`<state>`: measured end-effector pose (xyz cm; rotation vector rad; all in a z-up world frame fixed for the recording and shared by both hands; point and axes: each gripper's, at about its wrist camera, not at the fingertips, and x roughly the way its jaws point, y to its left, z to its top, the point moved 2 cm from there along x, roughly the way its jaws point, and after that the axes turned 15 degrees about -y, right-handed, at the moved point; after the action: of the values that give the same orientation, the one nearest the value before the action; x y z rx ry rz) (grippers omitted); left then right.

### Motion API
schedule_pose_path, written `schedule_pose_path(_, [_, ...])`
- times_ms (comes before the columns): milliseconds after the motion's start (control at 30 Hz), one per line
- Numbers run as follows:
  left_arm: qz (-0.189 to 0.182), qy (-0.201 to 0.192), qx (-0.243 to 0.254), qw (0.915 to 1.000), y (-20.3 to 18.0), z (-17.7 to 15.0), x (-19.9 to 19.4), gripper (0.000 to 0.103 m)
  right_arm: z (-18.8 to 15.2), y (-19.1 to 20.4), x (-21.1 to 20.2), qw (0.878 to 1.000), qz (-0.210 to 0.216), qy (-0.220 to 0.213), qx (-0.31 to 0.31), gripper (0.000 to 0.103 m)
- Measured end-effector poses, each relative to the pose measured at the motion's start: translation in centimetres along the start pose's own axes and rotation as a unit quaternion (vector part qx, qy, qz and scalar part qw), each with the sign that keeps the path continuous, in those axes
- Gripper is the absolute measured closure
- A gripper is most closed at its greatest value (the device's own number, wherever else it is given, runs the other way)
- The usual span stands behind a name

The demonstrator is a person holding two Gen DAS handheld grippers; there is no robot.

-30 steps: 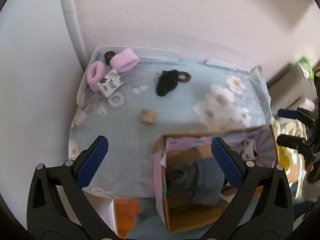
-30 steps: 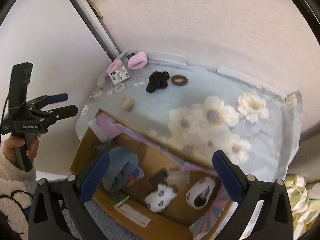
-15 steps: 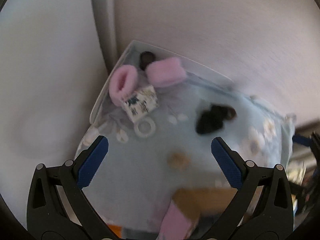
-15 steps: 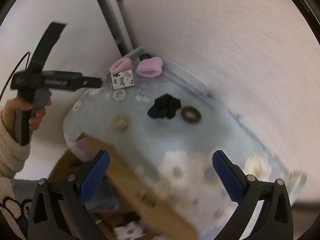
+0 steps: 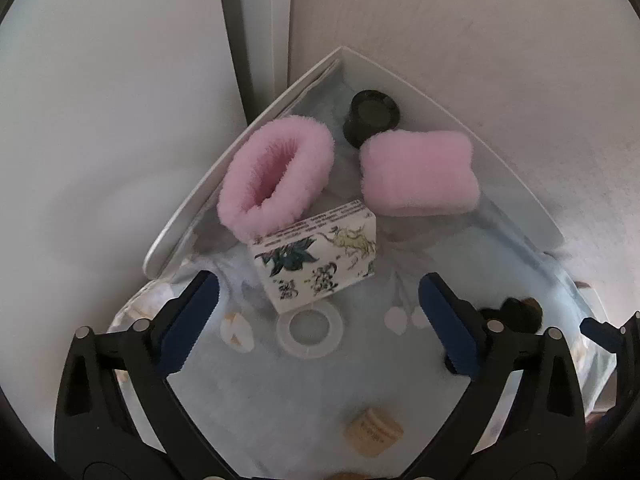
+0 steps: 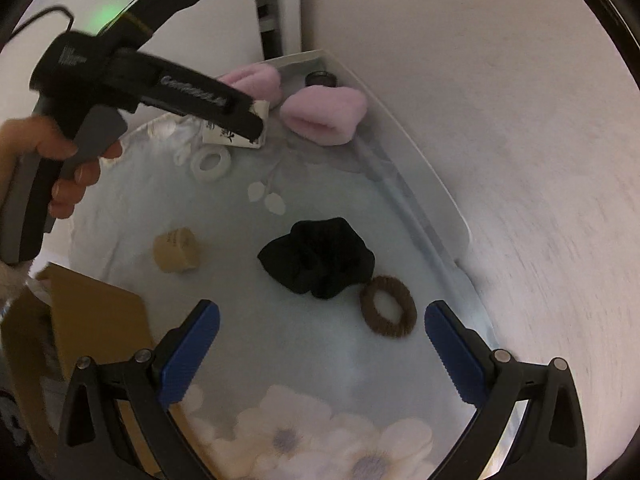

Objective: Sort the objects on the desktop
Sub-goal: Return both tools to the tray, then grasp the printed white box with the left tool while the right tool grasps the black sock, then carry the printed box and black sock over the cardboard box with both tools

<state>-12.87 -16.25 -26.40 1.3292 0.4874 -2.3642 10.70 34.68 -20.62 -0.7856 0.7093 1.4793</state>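
Pink fuzzy cuffs plus black cap at tabletop far corner | printed box and white ring just beside | left gripper jaws spread, empty, over ring | right gripper released, above black scrunchie, brown hair tie | beige roll near front edge

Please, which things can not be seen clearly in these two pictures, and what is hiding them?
- Printed white card box: right wrist view, mostly behind the left gripper's black arm; its small text is unreadable in the left wrist view.
- Brown cardboard box: right wrist view, cut by the frame edge, contents unseen.
- Black fabric scrunchie: left wrist view, partly behind a blue finger.
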Motion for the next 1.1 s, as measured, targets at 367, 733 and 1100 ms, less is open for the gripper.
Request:
schedule_pose_path(367, [0.022,0.001,-0.042,0.9989,0.6,-0.1,1.3,0.011,0.1,-0.4,3.7,0.998,0.025,0.007,-0.053,0.016])
schedule_pose_path(733, [0.002,0.012,-0.057,0.9983,0.3,-1.3,1.4,0.045,0.2,-0.2,4.8,0.997,0.050,0.026,-0.048,0.079])
schedule_pose_path(1100, [-0.013,0.005,-0.042,0.9990,-0.4,-2.7,-1.5,0.046,0.7,0.1,3.4,0.998,0.052,0.025,-0.032,0.087])
